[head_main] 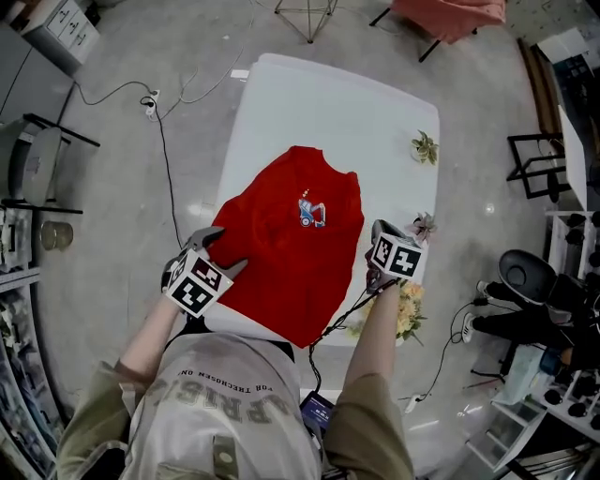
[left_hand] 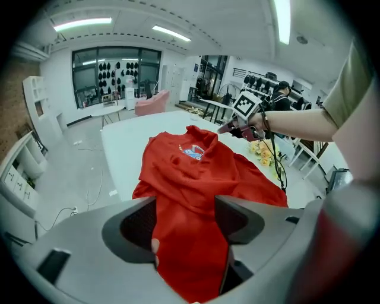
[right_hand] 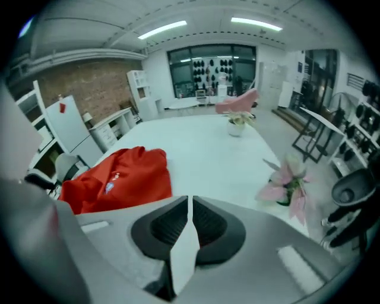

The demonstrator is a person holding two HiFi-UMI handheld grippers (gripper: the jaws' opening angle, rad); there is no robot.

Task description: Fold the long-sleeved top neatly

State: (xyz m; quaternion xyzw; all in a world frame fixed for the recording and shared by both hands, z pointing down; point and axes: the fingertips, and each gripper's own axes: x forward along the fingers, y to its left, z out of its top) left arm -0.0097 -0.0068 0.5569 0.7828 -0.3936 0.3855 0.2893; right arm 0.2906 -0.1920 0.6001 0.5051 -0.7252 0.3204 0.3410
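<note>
Btm of head view: the person's two arms reach up-frame, one pair of tongs per hand. Left tongs (head_main: 223, 251) (left_hand: 185, 219): jaws wide apart, at the lower-left edge of the red long-sleeved top (head_main: 291, 244) (left_hand: 196, 172). In the left gripper view red cloth fills the gap btw the jaws, but the pads don't pinch it. Right tongs (head_main: 380, 230) (right_hand: 189, 219): jaws closed together w/ nothing btw them, only a thin slit. They sit just beside the top's right edge, over bare white counter (head_main: 309, 103) (right_hand: 214, 148). Yellow flowers (head_main: 408, 309) (left_hand: 264, 151) sit at the counter's lower-right edge, by the right forearm.

The top lies rumpled on the counter, ctr of head view, nearer the person's end. Its small blue-and-red print (head_main: 311, 214) faces up, toward the far end of the cloth.

A pink flower (head_main: 424, 225) (right_hand: 291, 184) stands just right of the right tongs. A small green plant (head_main: 425, 147) (right_hand: 237, 122) is further up-frame, near the counter's right edge. Past the counter: grey floor w/ a cable (head_main: 164, 141) at upper left, and a pink chair (head_main: 448, 14) at the top edge.
</note>
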